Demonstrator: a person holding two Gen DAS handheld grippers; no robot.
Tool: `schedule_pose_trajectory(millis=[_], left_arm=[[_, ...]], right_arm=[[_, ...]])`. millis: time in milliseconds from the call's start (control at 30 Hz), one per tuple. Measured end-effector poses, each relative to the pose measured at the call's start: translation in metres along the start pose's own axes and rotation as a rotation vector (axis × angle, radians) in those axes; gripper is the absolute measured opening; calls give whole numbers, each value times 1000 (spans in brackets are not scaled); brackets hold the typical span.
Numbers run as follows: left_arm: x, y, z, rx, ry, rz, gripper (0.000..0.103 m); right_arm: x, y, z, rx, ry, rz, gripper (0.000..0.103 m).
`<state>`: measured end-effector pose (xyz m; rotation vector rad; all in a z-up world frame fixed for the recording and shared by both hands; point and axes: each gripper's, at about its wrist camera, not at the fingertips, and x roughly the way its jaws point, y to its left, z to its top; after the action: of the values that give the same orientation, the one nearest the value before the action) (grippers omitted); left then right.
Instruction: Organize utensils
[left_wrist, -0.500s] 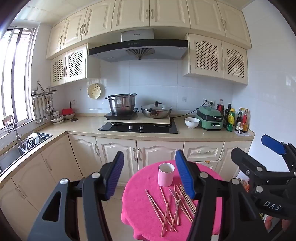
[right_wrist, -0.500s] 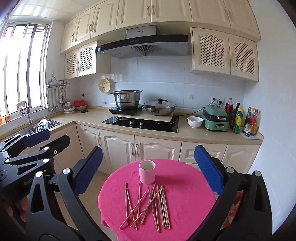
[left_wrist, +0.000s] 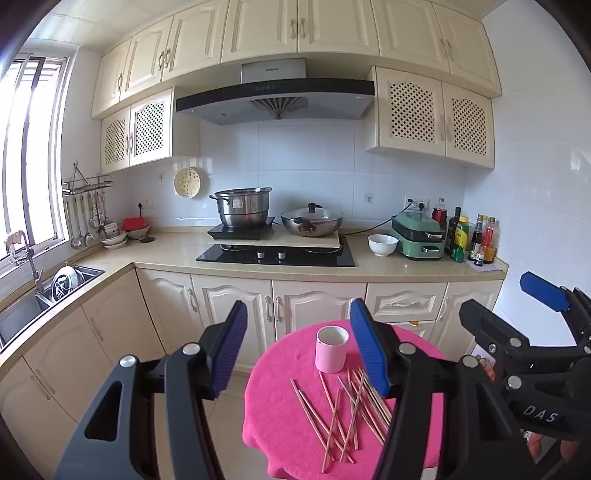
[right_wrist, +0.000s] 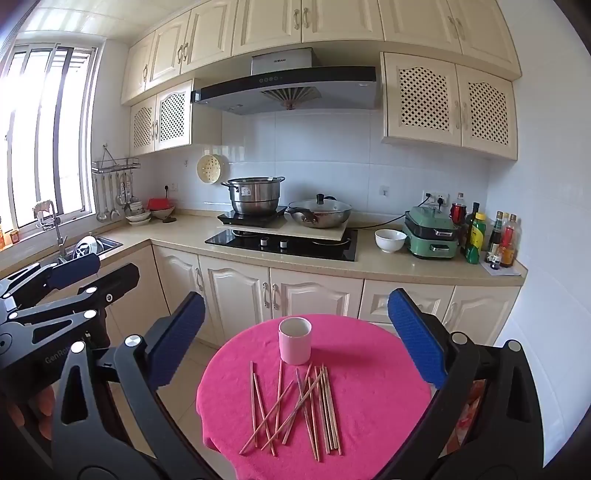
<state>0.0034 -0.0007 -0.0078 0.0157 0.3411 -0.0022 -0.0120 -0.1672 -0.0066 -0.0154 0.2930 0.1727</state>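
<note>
Several wooden chopsticks (right_wrist: 303, 406) lie scattered and crossed on a round table with a pink cloth (right_wrist: 369, 387). A pink cup (right_wrist: 294, 340) stands upright just behind them. They also show in the left wrist view: chopsticks (left_wrist: 347, 406), cup (left_wrist: 331, 349), cloth (left_wrist: 280, 406). My left gripper (left_wrist: 299, 350) is open and empty, held above the table's left side. My right gripper (right_wrist: 295, 339) is open and empty, held above and in front of the table. Each gripper shows at the edge of the other's view.
Behind the table runs a kitchen counter (right_wrist: 369, 264) with cabinets below, a hob with a steel pot (right_wrist: 255, 197) and a wok (right_wrist: 319, 214), a white bowl (right_wrist: 390, 240), a green appliance and bottles. A sink (left_wrist: 55, 288) is at the left. Tiled floor lies left of the table.
Both views have shifted only slightly. The chopsticks and cup have not moved, and both grippers stay open.
</note>
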Motion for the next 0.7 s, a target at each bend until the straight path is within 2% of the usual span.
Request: schedule_pose_trajectory(millis=[700], left_arm=[[-4, -5, 7, 12, 6, -3, 58]], right_arm=[[2, 3, -2, 8, -2, 15, 97]])
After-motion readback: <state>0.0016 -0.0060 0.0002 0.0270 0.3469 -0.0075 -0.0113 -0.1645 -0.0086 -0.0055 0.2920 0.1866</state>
